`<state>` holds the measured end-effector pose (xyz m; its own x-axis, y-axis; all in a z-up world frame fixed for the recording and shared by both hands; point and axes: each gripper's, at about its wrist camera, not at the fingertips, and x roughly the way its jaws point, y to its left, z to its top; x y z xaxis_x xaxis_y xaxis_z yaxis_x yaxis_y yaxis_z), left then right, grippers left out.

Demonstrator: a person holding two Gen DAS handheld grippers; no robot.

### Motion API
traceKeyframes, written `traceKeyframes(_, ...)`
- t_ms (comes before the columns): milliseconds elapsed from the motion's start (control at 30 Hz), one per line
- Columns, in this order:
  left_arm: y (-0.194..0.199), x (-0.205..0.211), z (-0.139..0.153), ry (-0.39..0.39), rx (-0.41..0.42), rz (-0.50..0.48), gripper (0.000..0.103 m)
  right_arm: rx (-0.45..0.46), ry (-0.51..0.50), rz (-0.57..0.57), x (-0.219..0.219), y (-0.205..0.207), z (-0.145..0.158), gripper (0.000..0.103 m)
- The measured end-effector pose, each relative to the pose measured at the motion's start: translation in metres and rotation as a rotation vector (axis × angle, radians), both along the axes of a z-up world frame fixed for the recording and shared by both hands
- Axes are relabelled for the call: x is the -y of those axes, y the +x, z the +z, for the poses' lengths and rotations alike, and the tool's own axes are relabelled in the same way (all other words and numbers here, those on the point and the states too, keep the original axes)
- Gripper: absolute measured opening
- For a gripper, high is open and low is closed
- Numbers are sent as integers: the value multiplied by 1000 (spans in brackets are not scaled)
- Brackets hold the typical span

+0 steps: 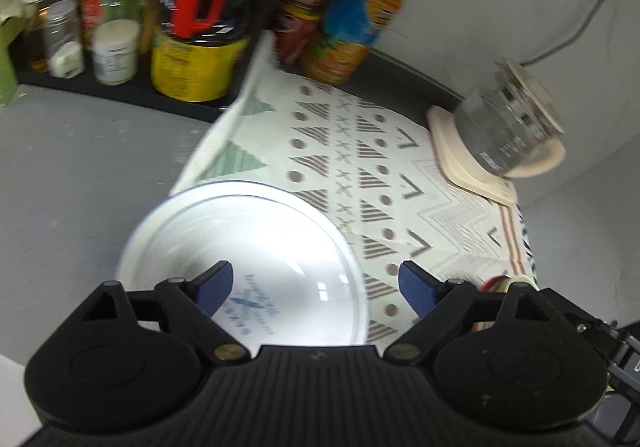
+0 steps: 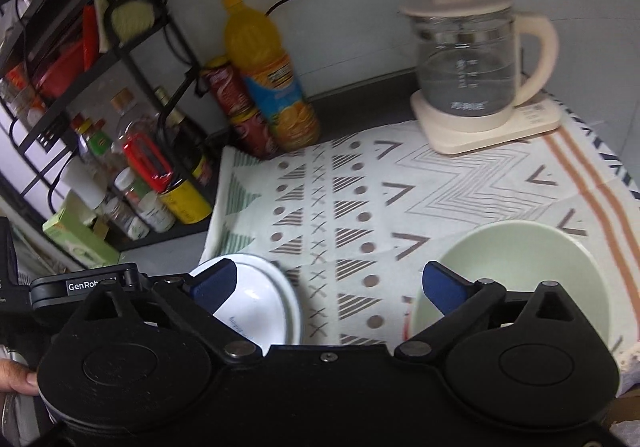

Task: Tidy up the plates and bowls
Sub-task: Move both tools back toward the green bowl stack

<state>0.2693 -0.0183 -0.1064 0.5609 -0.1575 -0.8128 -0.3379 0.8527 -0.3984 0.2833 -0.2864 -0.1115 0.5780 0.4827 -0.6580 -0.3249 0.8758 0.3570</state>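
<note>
**Two bowls on a patterned cloth, both claws open above them**

A grey counter (image 2: 176, 255) runs to a pale wall with cables hanging down it. A cloth (image 2: 440, 199) printed with triangles, dots, crosses and zigzags covers the right part of the counter. At the back right of the cloth a glass kettle (image 2: 468, 71) with a cream lid and handle stands on its cream base. At the back left corner a juice bottle (image 2: 272, 83) stands upright with red cans (image 2: 236, 107) just beside it. Left of the cloth a black rack (image 2: 80, 59) holds jars, bottles and packets on several shelves.

The white bowl (image 1: 248, 263) sits upright, mouth up, at the near left edge of the cloth, partly over the bare counter; blue print shows inside it. The green bowl (image 2: 516, 283) sits upright, mouth up, near the right front of the cloth, well apart from the white one. Both are round, so neither has a long axis.

The left claw (image 1: 316, 289) is spread wide and empty over the white bowl's near right rim. The right claw (image 2: 328, 289) is also spread wide and empty, over the cloth between the bowls.
</note>
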Motion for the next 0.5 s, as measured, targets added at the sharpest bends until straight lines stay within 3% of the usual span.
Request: traceKeyframes(500, 33, 70, 10, -10, 17, -184, 88, -4, 7, -174, 63, -6, -4, 100)
